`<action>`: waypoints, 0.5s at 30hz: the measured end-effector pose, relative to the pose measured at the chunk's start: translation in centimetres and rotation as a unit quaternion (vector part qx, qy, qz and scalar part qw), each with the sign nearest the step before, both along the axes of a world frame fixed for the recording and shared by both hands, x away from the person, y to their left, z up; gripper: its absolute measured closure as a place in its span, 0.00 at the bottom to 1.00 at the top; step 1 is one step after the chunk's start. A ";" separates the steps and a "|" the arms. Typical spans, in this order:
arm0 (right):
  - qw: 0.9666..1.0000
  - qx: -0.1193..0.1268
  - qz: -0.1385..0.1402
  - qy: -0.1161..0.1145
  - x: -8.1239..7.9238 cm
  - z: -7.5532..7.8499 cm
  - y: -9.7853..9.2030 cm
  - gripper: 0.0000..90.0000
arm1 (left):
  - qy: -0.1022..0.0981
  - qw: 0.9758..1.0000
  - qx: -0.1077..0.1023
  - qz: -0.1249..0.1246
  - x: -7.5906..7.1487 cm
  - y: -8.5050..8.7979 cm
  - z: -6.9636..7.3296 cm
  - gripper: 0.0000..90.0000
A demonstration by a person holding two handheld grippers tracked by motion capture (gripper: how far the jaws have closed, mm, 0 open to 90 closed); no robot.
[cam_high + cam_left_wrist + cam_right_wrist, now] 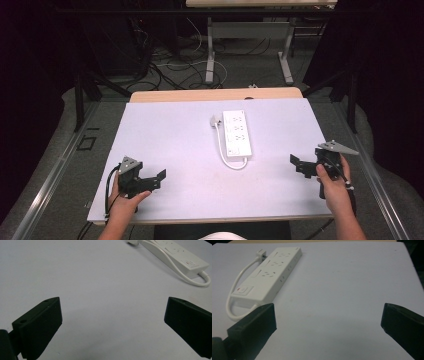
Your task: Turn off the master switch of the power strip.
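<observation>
Smooth white plastic power strip on a matt pale sheet over a wooden tabletop.

A lab: floor cables, dark curtains, metal rails.

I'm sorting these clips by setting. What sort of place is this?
Probably a lab or recording workspace: a white-covered table holding just a power strip, loose cables on the floor behind it, and dark curtains at the side.

White power strip lies flat mid-table, cord looped alongside.
</observation>
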State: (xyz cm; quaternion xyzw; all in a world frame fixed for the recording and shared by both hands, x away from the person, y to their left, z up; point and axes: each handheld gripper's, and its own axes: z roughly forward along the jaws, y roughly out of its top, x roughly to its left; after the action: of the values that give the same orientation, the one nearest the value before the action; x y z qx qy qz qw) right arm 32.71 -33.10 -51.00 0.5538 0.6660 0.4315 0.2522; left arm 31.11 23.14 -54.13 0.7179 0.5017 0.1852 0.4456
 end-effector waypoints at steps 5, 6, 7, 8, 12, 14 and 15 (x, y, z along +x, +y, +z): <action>0.999 -0.004 -0.041 -0.010 -0.7 -0.5 -2.7 0.00 | -0.001 1.000 -0.001 0.000 0.0 0.0 0.0 0.02; 0.999 0.000 -0.054 -0.008 -0.9 -0.6 -3.1 0.00 | 0.000 1.000 0.000 -0.001 0.0 0.0 0.0 0.02; 0.998 -0.008 -0.059 -0.011 -1.0 -0.7 -3.6 0.00 | -0.001 1.000 -0.001 0.000 0.0 0.0 0.0 0.02; 0.998 -0.007 -0.067 -0.013 -1.1 -0.9 -4.0 0.00 | -0.001 1.000 0.000 0.000 0.0 0.0 0.0 0.02; 0.995 -0.010 -0.101 -0.017 -1.5 -1.5 -6.0 0.00 | -0.003 1.000 0.002 -0.001 0.0 0.0 0.0 0.02; 0.993 -0.013 -0.118 -0.016 -1.7 -1.7 -7.0 0.00 | -0.004 1.000 0.002 -0.001 0.0 0.0 0.0 0.02; 0.990 -0.007 -0.133 -0.034 -1.7 -2.1 -7.3 0.00 | -0.004 1.000 0.002 -0.001 0.0 0.0 0.0 0.02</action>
State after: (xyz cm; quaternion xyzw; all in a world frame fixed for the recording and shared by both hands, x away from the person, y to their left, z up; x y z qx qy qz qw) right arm 31.04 -40.43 -53.06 0.6210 0.5802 0.4079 0.3337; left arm 31.09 23.11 -54.08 0.7184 0.4991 0.1881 0.4465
